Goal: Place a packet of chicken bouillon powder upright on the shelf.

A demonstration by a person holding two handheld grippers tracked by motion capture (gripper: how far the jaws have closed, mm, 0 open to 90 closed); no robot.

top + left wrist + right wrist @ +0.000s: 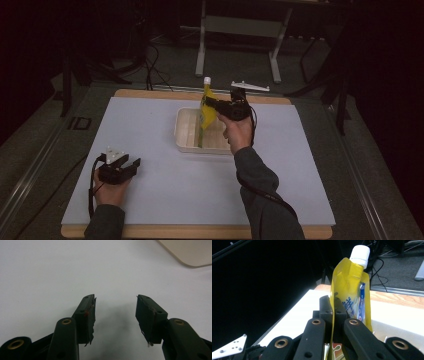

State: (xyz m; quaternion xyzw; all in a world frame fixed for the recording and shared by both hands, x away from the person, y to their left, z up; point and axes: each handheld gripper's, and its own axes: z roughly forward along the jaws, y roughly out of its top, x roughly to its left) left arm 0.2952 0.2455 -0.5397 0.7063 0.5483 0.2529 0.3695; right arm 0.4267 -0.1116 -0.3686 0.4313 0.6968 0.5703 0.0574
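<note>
The right gripper [333, 312] is clamped tight on a yellow spouted pouch [352, 290] — jaws pinching its flat side, white cap [360, 255] up. It holds the pouch upright above the shallow cream tray [186, 140] at the far middle of the table [150, 195], the pouch's lower edge hanging down into the tray. The left gripper [116, 315] rests near the table's front left corner, jaws spread wide, nothing between them — well apart from the tray.

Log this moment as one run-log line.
right tongs: shut on yellow spout pouch, held upright over tray | left tongs: open, empty, low over mat
</note>
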